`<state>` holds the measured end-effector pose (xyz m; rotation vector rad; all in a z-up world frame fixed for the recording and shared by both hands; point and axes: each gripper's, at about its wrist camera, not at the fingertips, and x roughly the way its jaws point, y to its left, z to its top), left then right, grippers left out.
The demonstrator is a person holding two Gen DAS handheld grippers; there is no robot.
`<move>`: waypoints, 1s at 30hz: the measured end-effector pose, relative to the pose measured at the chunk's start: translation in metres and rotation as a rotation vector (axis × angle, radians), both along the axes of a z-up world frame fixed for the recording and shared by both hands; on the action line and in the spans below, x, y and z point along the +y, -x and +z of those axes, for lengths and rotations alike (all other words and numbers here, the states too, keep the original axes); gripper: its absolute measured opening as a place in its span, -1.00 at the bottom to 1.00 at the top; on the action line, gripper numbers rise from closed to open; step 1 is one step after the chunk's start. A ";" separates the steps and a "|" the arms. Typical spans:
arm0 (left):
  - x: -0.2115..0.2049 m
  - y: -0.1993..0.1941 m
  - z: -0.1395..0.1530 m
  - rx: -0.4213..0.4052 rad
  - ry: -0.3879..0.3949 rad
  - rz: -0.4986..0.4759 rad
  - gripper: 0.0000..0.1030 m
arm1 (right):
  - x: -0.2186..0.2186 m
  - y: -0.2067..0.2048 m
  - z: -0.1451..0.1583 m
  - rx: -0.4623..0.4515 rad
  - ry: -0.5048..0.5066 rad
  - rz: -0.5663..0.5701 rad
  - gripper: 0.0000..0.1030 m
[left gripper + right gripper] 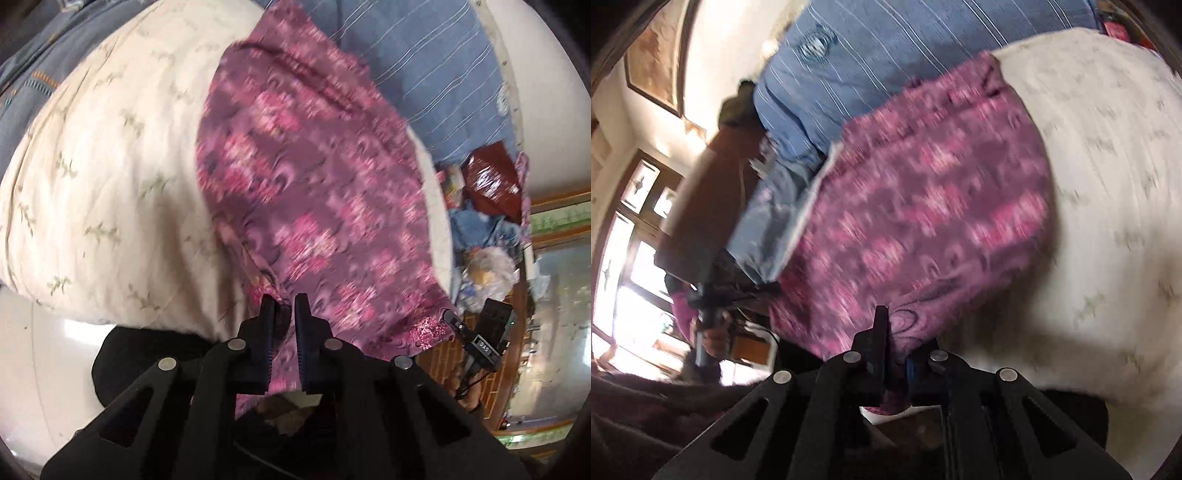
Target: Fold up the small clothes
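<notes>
Left hand-held gripper [284, 301]: pinching the near left corner of the purple flowered cloth [306, 192], jaws nearly together with fabric bunching between them.
Right hand-held gripper [894, 325]: clamping tight on the near right corner of the same cloth, fabric bulging out beside the black fingers [881, 332].
Cloth position: spreading away from both grippers, lying over a cream quilt [110, 177] with small green sprigs, its far edge reaching a blue striped sheet [417, 59].
Picture quality: cloth pattern is smearing with blur in both views.
Containers: clear plastic bag [487, 269] sitting beyond the bed edge; contents I cannot tell.
</notes>
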<state>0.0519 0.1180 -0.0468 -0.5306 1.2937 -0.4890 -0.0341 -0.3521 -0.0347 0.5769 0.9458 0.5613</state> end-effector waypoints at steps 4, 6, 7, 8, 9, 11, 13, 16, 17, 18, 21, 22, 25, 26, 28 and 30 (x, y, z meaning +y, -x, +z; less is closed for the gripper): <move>0.004 -0.014 0.002 -0.005 -0.019 0.009 -0.84 | 0.003 -0.019 0.016 -0.043 -0.006 -0.013 -0.87; 0.002 -0.017 -0.008 0.029 -0.038 -0.016 -0.83 | 0.003 -0.027 0.016 -0.032 0.000 -0.014 -0.87; 0.002 -0.018 -0.013 0.041 -0.065 -0.028 -0.74 | 0.004 -0.028 0.014 -0.022 0.002 -0.014 -0.86; 0.002 -0.017 -0.021 0.059 -0.104 -0.038 -0.68 | 0.005 -0.029 0.010 -0.003 0.007 -0.010 -0.86; 0.003 -0.015 -0.027 0.074 -0.126 -0.048 -0.42 | 0.006 -0.029 0.005 0.015 0.021 -0.014 -0.85; 0.003 -0.011 -0.035 0.095 -0.146 -0.065 0.07 | 0.004 -0.027 -0.004 0.046 0.023 -0.017 -0.83; 0.000 -0.006 -0.035 0.091 -0.160 -0.097 0.24 | 0.002 -0.025 -0.012 0.063 0.025 -0.029 -0.77; -0.012 0.003 -0.034 0.083 -0.210 -0.165 0.46 | -0.001 -0.019 -0.020 0.089 0.031 -0.034 -0.76; -0.016 0.006 -0.036 0.081 -0.231 -0.185 0.47 | -0.001 -0.016 -0.022 0.098 0.039 -0.033 -0.76; -0.020 0.008 -0.037 0.077 -0.245 -0.200 0.47 | -0.002 -0.013 -0.024 0.104 0.048 -0.035 -0.75; -0.026 0.013 -0.037 0.062 -0.190 -0.204 0.03 | -0.003 -0.006 -0.029 0.115 0.054 -0.037 -0.76; -0.027 0.013 -0.038 0.073 -0.151 -0.202 -0.65 | -0.002 -0.005 -0.030 0.114 0.064 -0.032 -0.79; -0.027 0.013 -0.040 0.111 -0.064 -0.192 -0.95 | 0.001 0.001 -0.028 0.083 0.081 -0.016 -0.85; -0.027 0.013 -0.037 0.105 -0.060 -0.187 -0.95 | 0.001 0.003 -0.025 0.067 0.069 -0.011 -0.86; -0.024 0.011 -0.029 0.095 -0.007 -0.160 -0.95 | -0.001 0.004 -0.018 0.039 0.043 -0.014 -0.86; -0.018 0.006 -0.016 0.068 0.050 -0.111 -0.95 | -0.007 0.002 -0.010 0.009 -0.004 -0.032 -0.86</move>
